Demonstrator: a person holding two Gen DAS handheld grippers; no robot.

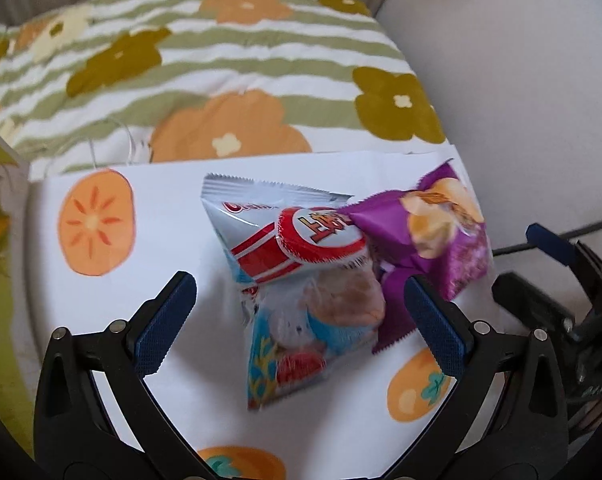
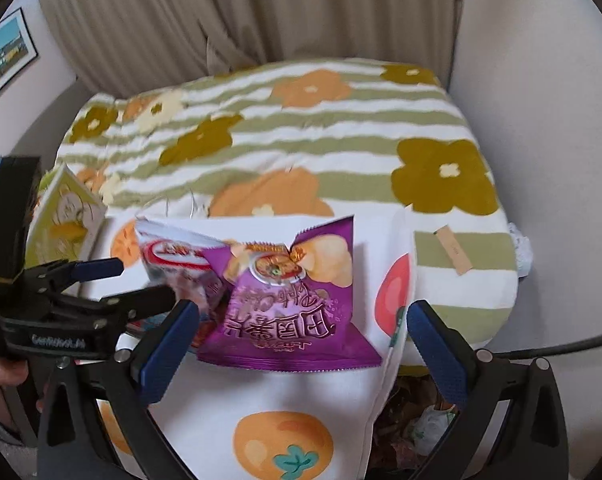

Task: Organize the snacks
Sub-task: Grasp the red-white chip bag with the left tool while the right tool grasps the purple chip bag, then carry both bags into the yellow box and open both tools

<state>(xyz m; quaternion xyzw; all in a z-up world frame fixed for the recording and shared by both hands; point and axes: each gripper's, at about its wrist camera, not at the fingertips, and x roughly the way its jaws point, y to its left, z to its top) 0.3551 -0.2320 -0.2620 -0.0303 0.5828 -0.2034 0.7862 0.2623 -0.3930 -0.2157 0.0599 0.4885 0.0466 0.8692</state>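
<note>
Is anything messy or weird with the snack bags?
Yes. The purple chip bag lies crooked, overlapping the white and red snack bag on the persimmon-print cloth, in a heap rather than side by side. Neither looks torn or spilled. Both grippers are open, holding nothing.

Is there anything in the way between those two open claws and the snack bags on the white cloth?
Nothing visible is. The left gripper is open, with the white and red snack bag right between its fingers. The right gripper is open around the purple chip bag. The bags overlap, so lifting one may drag the other.
</note>
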